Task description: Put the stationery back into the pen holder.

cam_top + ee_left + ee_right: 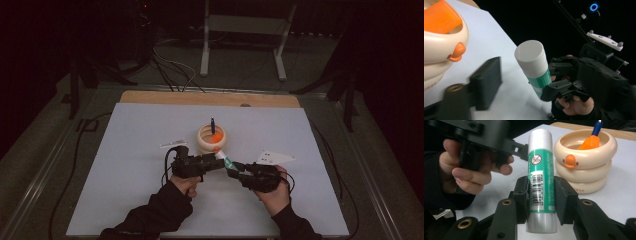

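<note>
A glue stick (541, 177) with a green label and white cap is clamped low on its body between the jaws of my right gripper (541, 197), which holds it tilted above the white mat. In the high view the glue stick (226, 161) lies between my right gripper (239, 172) and my left gripper (217, 162). The left gripper stands open around the cap end. One of its fingers (486, 82) is apart from the cap (530, 53), and another finger (520, 151) is right beside the upper tube.
A cream duck-faced ring cup (211, 139) holding an orange item and a blue pen (213, 125) stands just beyond the grippers. Paper scraps (274, 157) lie right of them, a small wrapper (172, 144) left. The wooden table edge (210, 97) runs behind the mat.
</note>
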Demonstrator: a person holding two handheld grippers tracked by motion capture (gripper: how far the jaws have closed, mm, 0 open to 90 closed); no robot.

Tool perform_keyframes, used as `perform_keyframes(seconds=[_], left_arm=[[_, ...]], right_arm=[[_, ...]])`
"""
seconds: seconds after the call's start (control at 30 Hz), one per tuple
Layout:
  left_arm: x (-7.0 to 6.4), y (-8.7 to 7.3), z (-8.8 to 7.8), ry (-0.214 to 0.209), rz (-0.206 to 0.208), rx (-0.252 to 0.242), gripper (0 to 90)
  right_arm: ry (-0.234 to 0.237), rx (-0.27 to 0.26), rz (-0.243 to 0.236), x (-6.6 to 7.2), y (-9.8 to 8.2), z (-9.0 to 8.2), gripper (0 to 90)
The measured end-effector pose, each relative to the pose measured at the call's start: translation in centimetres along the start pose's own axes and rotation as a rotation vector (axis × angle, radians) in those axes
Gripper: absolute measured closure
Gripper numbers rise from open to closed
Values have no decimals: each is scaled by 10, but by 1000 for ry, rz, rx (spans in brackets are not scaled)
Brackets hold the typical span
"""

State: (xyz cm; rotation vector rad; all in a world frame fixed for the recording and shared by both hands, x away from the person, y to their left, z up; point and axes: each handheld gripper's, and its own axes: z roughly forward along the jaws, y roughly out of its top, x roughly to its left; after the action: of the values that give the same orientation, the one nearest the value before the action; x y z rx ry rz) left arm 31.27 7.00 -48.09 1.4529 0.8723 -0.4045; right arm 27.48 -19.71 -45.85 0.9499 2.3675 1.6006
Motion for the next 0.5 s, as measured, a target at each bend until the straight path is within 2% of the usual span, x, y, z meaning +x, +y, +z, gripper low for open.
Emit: perform_keyframes(seconds=[0.23,0.37,0.5], left_arm=[[4,-3,2,-26,-25,-14,399],[3,-4,4,-16,-12,-20,433],[4,-4,4,-18,-15,-39,520]], right_arm=[[11,-1,-6,2,2,3,657],[18,-3,-11,3,3,4,657],[19,0,-19,5,3,5,657]])
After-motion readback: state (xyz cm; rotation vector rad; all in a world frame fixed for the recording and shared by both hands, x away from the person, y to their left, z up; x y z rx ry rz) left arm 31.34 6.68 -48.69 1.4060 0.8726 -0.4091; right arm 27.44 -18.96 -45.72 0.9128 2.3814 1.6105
